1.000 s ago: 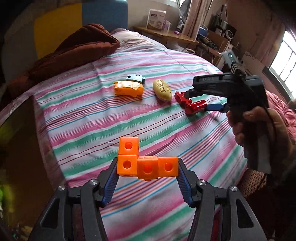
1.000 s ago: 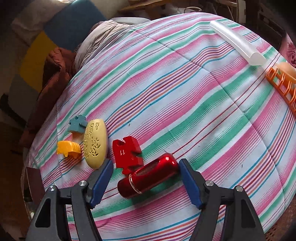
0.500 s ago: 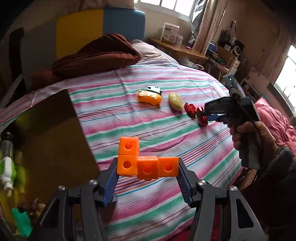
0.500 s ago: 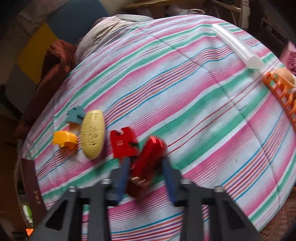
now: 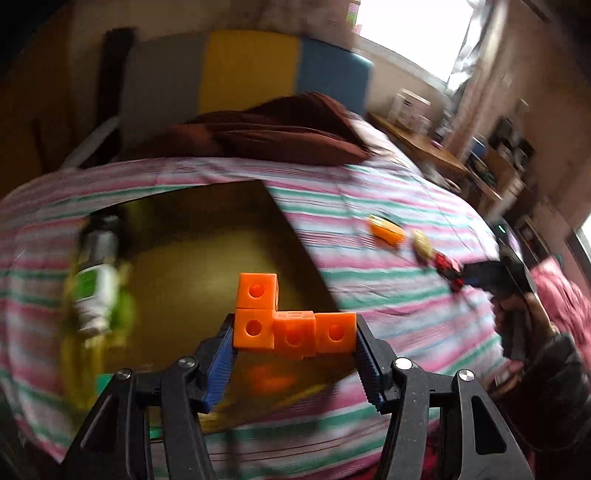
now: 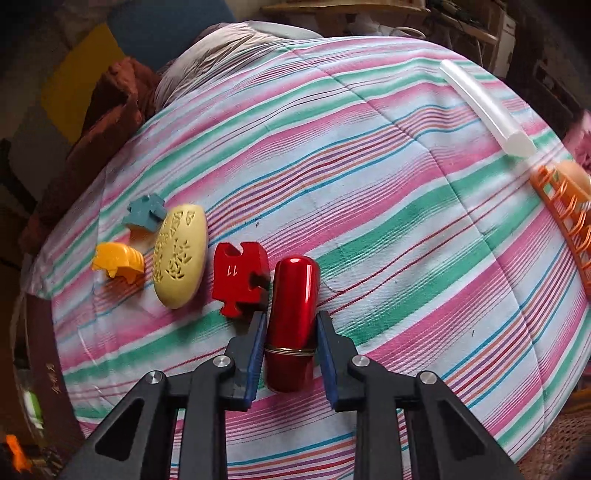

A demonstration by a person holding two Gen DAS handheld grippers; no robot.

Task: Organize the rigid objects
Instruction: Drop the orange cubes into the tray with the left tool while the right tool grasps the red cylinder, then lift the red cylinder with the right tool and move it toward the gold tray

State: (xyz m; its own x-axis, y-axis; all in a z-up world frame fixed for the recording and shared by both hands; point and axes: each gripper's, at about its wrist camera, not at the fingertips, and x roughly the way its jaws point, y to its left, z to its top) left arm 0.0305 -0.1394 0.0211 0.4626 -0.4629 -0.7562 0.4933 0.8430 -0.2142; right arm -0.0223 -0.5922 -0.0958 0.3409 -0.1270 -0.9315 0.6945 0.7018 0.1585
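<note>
L tongs [image 5: 293,341] clamp orange block cluster [image 5: 293,325] | R tongs [image 6: 290,341] narrow on red cylinder [image 6: 291,321] | risk: glossy cylinder slips, nudges red puzzle piece [image 6: 240,278] just left

A bed under a striped quilt [image 5: 369,206] in pink, green and white is filling most of both views. A brown blanket [image 5: 280,133] is lying bunched at the head end, in front of a headboard [image 5: 251,77] panelled in grey, yellow and blue. Beyond the far corner, a wooden desk [image 5: 417,144] with boxes is standing beneath a window [image 5: 406,33] where daylight is pouring in past a curtain [image 5: 465,74].
</note>
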